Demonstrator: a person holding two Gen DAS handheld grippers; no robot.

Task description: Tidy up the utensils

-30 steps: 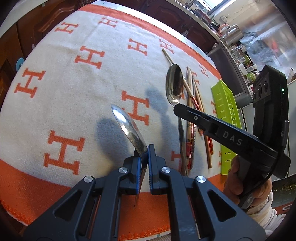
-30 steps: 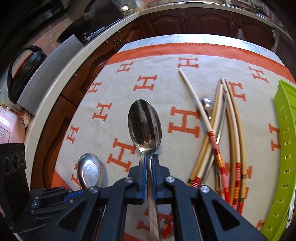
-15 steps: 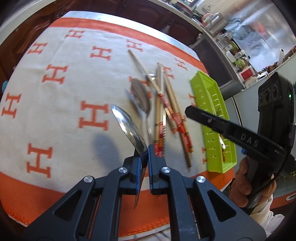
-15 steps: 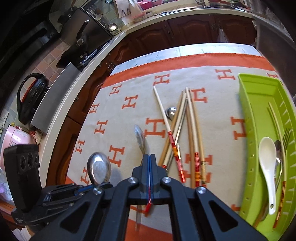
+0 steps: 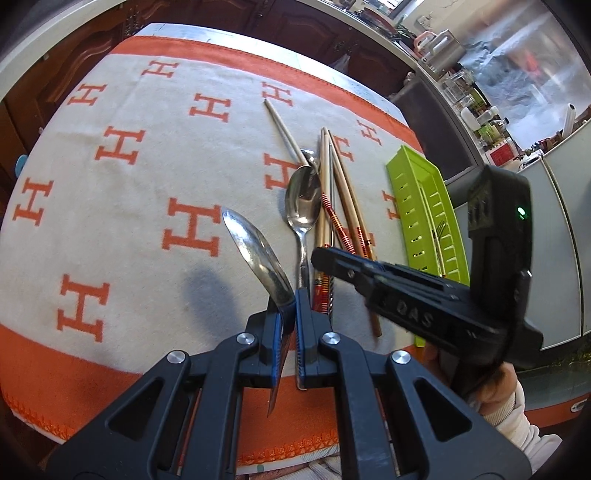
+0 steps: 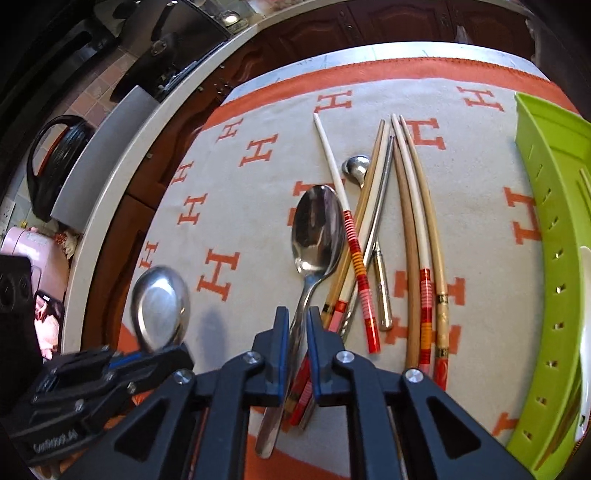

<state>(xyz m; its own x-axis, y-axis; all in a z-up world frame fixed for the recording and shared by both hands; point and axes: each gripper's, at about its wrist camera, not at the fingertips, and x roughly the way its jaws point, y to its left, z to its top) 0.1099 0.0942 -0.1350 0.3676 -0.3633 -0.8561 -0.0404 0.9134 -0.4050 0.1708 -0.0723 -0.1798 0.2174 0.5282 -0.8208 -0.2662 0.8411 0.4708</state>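
Partway done: green tray at right already holding few utensils. Left gripper clamped on spoon, raised over table. Right gripper parted around second spoon lying beside unsorted chopsticks.

- A cream blanket patterned with orange H letters lies beneath the claw.
- Dark wooden cabinets stand far ahead.
- A black kettle sits far left.
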